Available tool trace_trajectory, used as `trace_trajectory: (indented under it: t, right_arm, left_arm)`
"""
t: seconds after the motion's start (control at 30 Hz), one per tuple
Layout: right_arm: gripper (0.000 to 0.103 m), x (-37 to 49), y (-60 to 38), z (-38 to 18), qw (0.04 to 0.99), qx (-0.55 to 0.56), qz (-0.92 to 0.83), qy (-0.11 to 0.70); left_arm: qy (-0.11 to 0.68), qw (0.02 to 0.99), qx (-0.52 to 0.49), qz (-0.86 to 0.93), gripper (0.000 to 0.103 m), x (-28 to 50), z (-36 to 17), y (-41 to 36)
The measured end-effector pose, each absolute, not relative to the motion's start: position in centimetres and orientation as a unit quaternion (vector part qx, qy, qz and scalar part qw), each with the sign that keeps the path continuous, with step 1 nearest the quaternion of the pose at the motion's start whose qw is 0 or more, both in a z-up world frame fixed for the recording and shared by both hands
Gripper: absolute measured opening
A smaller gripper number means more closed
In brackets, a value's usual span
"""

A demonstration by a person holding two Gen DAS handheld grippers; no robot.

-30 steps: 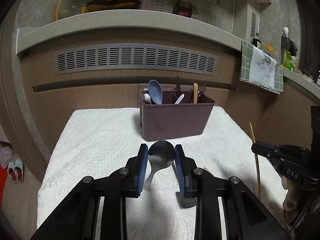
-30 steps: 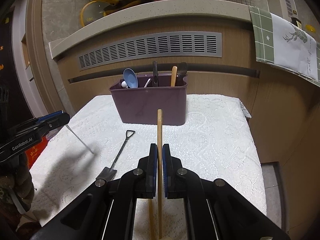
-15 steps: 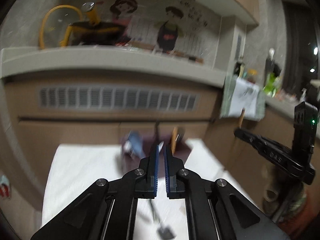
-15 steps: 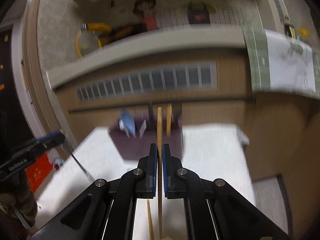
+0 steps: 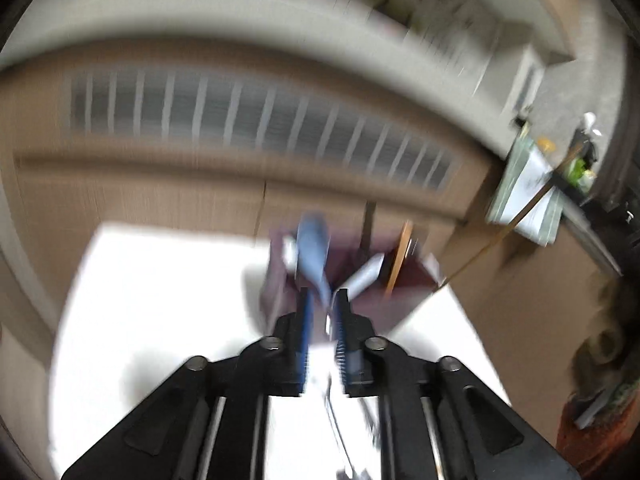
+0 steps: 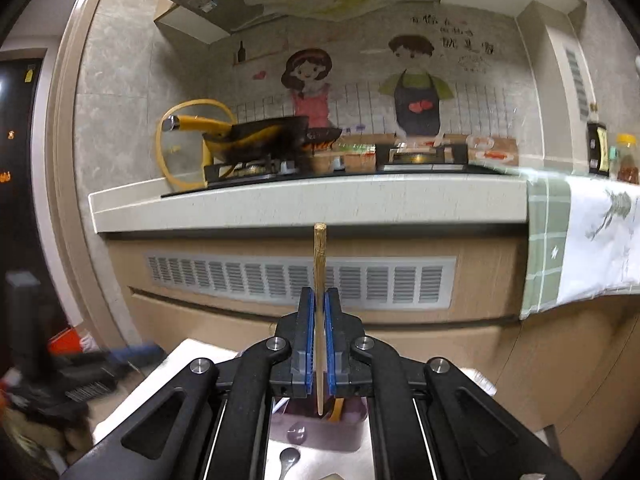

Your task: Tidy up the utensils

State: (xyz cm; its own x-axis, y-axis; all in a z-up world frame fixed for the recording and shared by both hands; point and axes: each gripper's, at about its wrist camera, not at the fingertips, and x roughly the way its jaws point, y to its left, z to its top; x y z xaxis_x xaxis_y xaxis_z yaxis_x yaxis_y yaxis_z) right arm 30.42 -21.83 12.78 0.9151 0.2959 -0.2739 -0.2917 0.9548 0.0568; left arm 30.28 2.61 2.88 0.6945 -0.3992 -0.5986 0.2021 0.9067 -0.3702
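The left wrist view is badly motion-blurred. My left gripper [image 5: 322, 300] is nearly shut on a thin metal spoon handle [image 5: 335, 404] that hangs below it. Ahead stands the purple utensil holder [image 5: 280, 280] with a blue spoon [image 5: 314, 248] and a wooden stick [image 5: 398, 260] in it. My right gripper [image 6: 319, 308] is shut on a wooden chopstick [image 6: 319, 256] held upright, right above the purple holder [image 6: 352, 428]. A metal spoon [image 6: 289, 458] lies on the white cloth below it.
The white cloth-covered table [image 5: 140, 300] carries the holder. Behind are a counter [image 6: 304, 200] with a stove and a yellow-handled pan [image 6: 256, 140], a vent grille [image 6: 300, 280] and a green-and-white towel [image 6: 580, 248]. The left gripper shows at the left in the right wrist view [image 6: 80, 376].
Both grippers have risen and moved towards the holder. The left gripper closed on the spoon and lifted it. The right one carried the chopstick over the holder.
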Motion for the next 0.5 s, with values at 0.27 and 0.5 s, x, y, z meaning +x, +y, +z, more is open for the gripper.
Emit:
trace_trajectory:
  t: [0.27, 0.5]
  right_arm:
    - [0.005, 28.0, -23.0, 9.1, 0.978, -0.018, 0.132, 0.16]
    - [0.005, 27.7, -24.8, 6.6, 0.978, -0.022, 0.111, 0.173]
  left_arm:
    - [0.447, 0.864, -0.135, -0.189, 0.029, 31.5, -5.3, -3.3]
    - [0.443, 0.885, -0.059, -0.134, 0.036, 33.2, -6.2, -8.1]
